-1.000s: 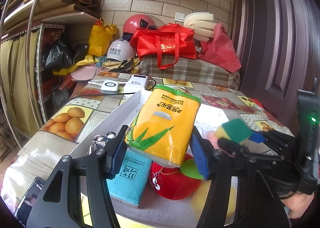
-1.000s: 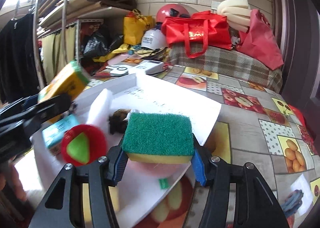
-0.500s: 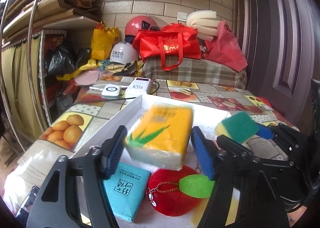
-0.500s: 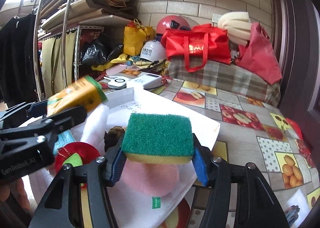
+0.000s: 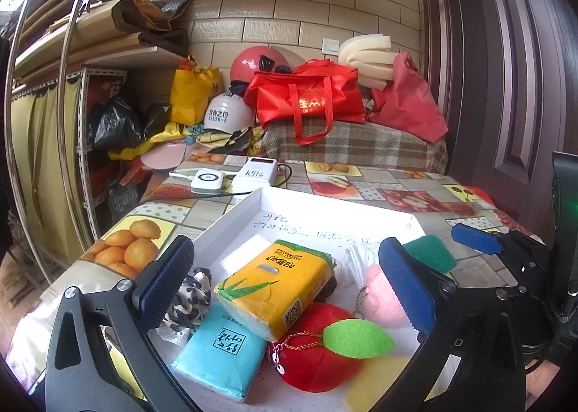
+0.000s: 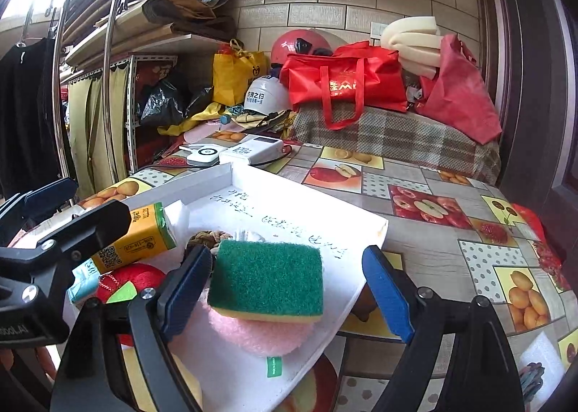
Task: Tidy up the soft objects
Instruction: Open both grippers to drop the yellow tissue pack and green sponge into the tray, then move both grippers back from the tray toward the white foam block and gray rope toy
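My left gripper is open above the white tray. The yellow tissue pack lies free between its jaws, resting on a blue tissue pack and a red plush apple. My right gripper is open too. The green and yellow sponge lies between its jaws on a pink puff in the tray. The sponge also shows in the left wrist view, partly hidden behind my finger.
A black-and-white cloth lies at the tray's left edge. A white power bank and a small white device lie behind the tray on the fruit-patterned table. Bags and helmets are piled at the back.
Both grippers opened. The yellow tissue pack dropped from the left gripper onto the pile in the tray. The sponge left the right gripper and now rests on the pink puff.
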